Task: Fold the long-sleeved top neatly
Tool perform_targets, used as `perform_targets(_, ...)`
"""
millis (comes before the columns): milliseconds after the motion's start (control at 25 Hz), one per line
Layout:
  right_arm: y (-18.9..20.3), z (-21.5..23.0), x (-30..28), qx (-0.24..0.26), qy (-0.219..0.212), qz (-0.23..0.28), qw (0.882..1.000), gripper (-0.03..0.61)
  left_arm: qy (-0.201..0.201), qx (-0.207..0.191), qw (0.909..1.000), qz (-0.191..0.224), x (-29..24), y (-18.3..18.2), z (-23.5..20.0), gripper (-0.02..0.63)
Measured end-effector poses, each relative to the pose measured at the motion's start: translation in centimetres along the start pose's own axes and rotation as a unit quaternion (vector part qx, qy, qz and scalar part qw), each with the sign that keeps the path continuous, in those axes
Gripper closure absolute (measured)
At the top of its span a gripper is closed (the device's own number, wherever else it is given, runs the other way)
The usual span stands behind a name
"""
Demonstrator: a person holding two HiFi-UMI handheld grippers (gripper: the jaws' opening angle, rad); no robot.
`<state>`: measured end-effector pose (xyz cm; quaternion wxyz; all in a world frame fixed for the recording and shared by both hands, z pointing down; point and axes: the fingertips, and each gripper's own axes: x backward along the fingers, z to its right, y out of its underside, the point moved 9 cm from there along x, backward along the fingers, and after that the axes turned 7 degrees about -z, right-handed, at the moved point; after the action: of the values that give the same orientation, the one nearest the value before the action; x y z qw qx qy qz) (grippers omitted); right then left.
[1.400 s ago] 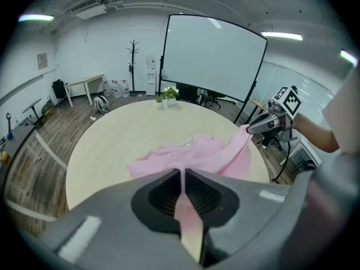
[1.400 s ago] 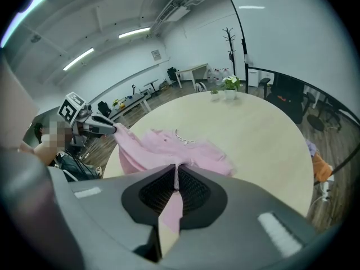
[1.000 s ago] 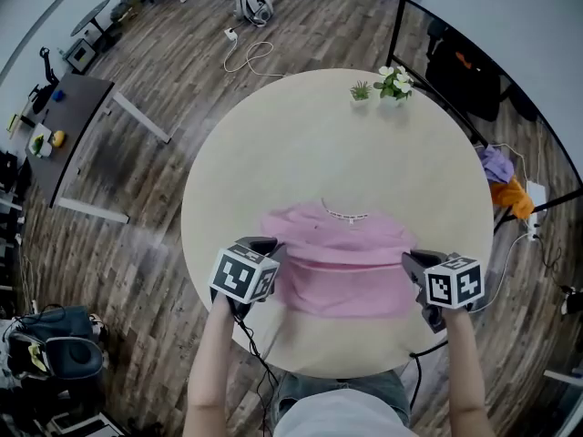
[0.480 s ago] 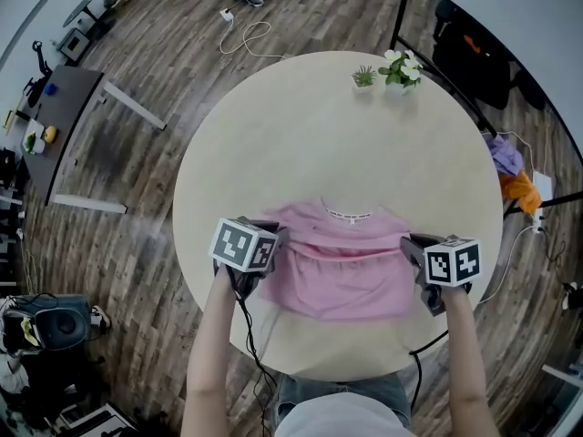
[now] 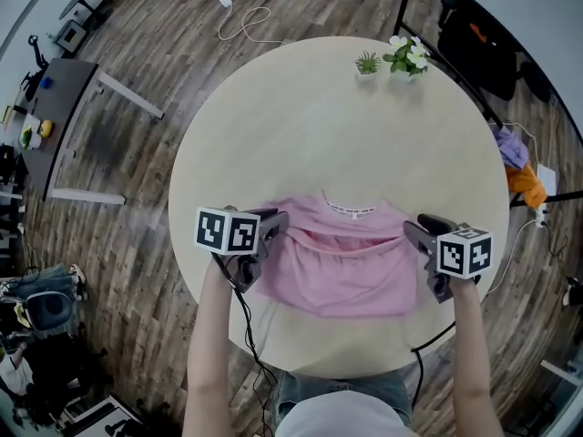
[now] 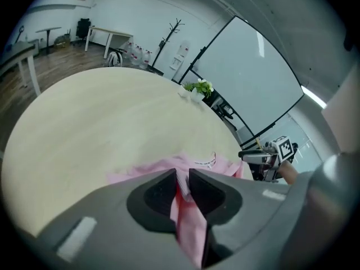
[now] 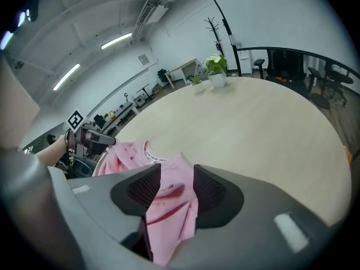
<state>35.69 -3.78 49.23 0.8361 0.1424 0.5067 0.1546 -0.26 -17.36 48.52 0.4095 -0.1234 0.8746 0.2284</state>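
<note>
A pink top (image 5: 342, 267) lies partly folded on a round table (image 5: 319, 126), spread between two grippers that a person holds at its sides. The left gripper (image 5: 276, 223) nips the top's edge. Its jaws have just been easing apart but stand only narrowly parted, and a bunched fold fills the gap, touching both pads. The right gripper (image 5: 414, 228), at the opposite edge, has just let its jaws spread, and cloth lies loose in the wide gap between them. The collar sits just beyond both tools' tips. Two small potted plants (image 5: 392, 59) stand well ahead of them at the table's far rim.
</note>
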Motion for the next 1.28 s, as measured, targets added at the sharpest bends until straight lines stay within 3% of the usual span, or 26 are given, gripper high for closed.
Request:
perform_targets(160, 0.5, -0.3, 0.5, 0.056, -0.044, 0.002, 0.997, 0.322, 0.028, 0.065, 0.9948, 0.074, 1.5, -0.3, -1.1, 0.387)
perform_targets(240, 0.8, -0.6, 0.6, 0.101, -0.056, -0.009, 0.993, 0.310, 0.023, 0.063, 0.9937, 0.090, 2.4, -0.5, -1.6, 0.378)
perform_targets(400, 1.6, -0.7, -0.3, 0.167, -0.040, -0.043, 0.984, 0.296, -0.003, -0.022, 0.9982, 0.056, 3.2, -0.6, -1.4, 0.325)
perform_targets(520, 1.9, -0.6, -1.5, 0.184, -0.038, -0.061, 0.980, 0.296, 0.008, -0.103, 0.9944, 0.018, 2.9, -0.4, -0.3, 0.274)
perform_targets(640, 2.0, -0.8, -2.2, 0.202, -0.037, -0.069, 0.976, 0.332, 0.012, -0.187, 0.9817, -0.034, 2.0, 0.1, 1.0, 0.235)
perform_targets(720, 1.9, -0.9, -2.5, 0.209, -0.035, -0.070, 0.975, 0.367, -0.013, -0.231, 0.9700, -0.076, 1.2, 0.4, 1.6, 0.228)
perform_targets(840, 1.7, -0.9, -2.6, 0.204, -0.035, -0.062, 0.976, 0.435, -0.068, -0.258, 0.9572, -0.111, -0.5, 0.3, 1.7, 0.228)
perform_targets(960, 1.5, -1.1, -2.3, 0.191, -0.046, -0.044, 0.980, 0.479, -0.101, -0.268, 0.9514, -0.114, -1.9, -0.1, 1.5, 0.229)
perform_targets(1000, 1.4, -1.2, -2.1, 0.185, -0.051, -0.037, 0.981, 0.486, -0.106, -0.269, 0.9511, -0.110, -2.3, -0.2, 1.7, 0.236)
perform_targets(1080, 1.2, -1.1, -1.6, 0.168, -0.063, -0.023, 0.983, 0.497, -0.117, -0.267, 0.9516, -0.097, -2.8, -0.5, 1.8, 0.310)
perform_targets(1160, 1.0, -0.7, -0.8, 0.147, -0.072, -0.009, 0.986, 0.499, -0.129, -0.259, 0.9537, -0.082, -2.7, -0.9, 1.7, 0.454)
perform_targets(1280, 0.5, 0.2, 0.0, 0.111, -0.068, 0.009, 0.991, 0.499, -0.120, -0.225, 0.9657, -0.048, -1.4, -1.7, 1.1, 0.466)
